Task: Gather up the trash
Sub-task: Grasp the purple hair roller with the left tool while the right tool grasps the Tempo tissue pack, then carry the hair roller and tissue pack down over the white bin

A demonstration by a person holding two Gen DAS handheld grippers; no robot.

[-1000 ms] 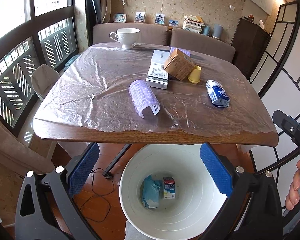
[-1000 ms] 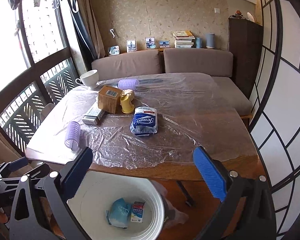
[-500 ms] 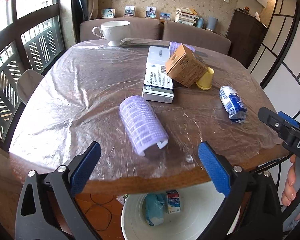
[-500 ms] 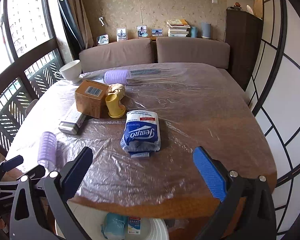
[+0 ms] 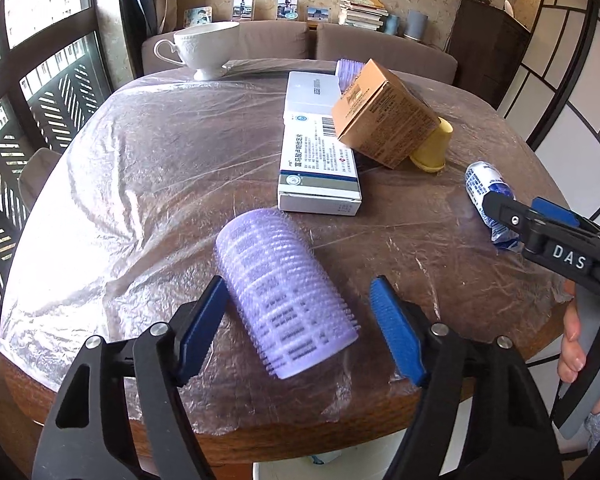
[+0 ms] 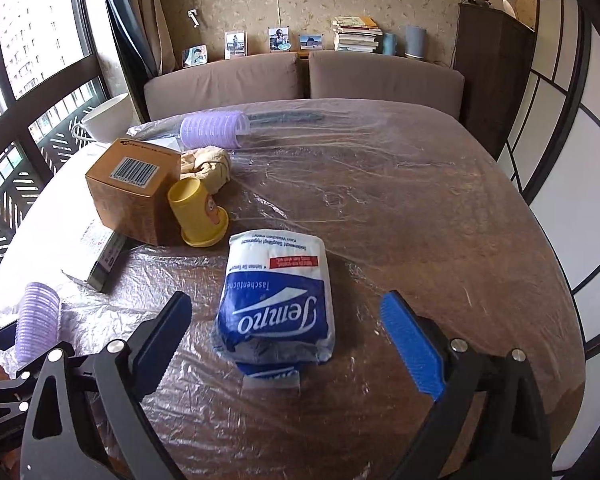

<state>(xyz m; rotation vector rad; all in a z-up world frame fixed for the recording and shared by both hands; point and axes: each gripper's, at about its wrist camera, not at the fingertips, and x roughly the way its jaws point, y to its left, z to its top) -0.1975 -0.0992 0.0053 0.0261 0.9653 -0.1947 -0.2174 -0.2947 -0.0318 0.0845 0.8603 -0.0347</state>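
Observation:
A purple hair roller (image 5: 286,292) lies near the table's front edge. My left gripper (image 5: 298,284) straddles it with its jaws closing. The left pad (image 5: 202,320) is at the roller's side, while a gap remains at the right pad (image 5: 398,332). A blue and white tissue pack (image 6: 276,300) lies between the fingers of my right gripper (image 6: 285,300), whose jaws are closing slightly and stand clear of the pack on both sides. The tissue pack (image 5: 486,188) also shows in the left wrist view, partly behind the right gripper's finger (image 5: 540,228). Only a sliver of the white bin (image 5: 268,472) shows under the table edge.
On the plastic-covered table (image 5: 140,184) lie a white medicine box (image 5: 320,152), a brown carton (image 5: 384,116), a yellow cup (image 5: 432,152) and a white teacup (image 5: 206,46). A second purple roller (image 6: 214,130) and a crumpled cloth (image 6: 208,164) sit farther back. A sofa stands behind.
Both grippers came forward and down over the table, and the bin slid out of view below. The left jaws narrowed around the roller. The tissue pack now lies between the right fingers.

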